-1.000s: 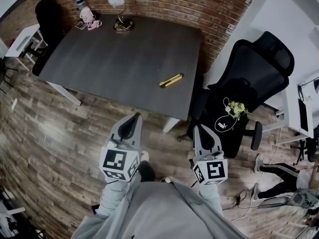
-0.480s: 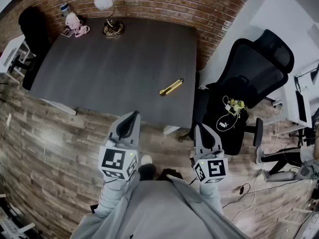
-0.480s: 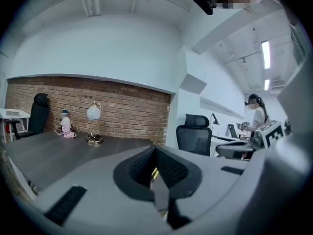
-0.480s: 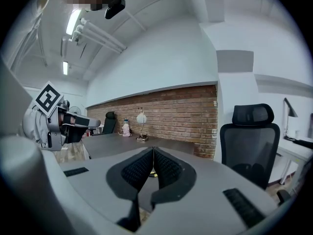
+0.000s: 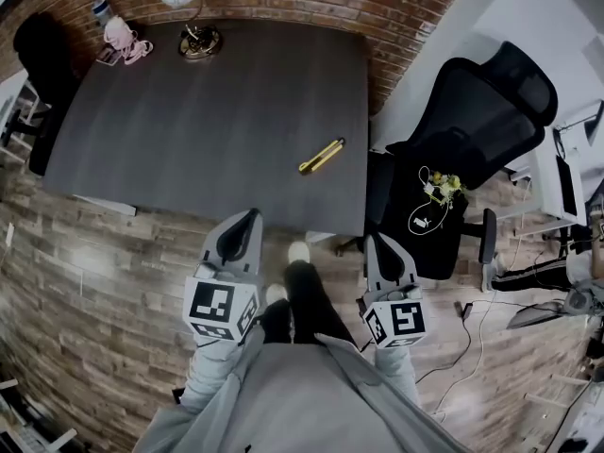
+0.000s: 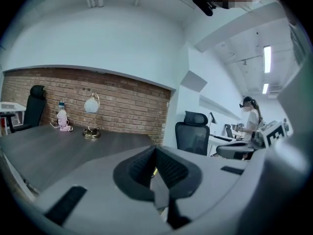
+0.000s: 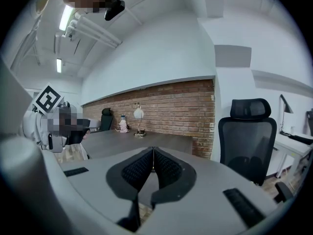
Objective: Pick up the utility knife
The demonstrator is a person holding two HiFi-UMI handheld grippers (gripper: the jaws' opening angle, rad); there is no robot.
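Note:
The yellow utility knife lies at an angle near the right edge of the dark grey table. My two grippers hang side by side over the wood floor, short of the table's near edge. In the head view the left gripper is below and left of the knife, and the right gripper is below and right of it. Both are shut and hold nothing. In the left gripper view the left gripper points over the tabletop. In the right gripper view the right gripper points at the table's corner.
A desk lamp and a pink bottle stand at the table's far edge by the brick wall. A black office chair with cables on its seat stands right of the table. Another black chair is at the far left. My leg and shoe are between the grippers.
The table and knife have drawn a little closer and shifted left in the head view. A leg and shoe have stepped forward between the grippers. Both grippers stay shut.

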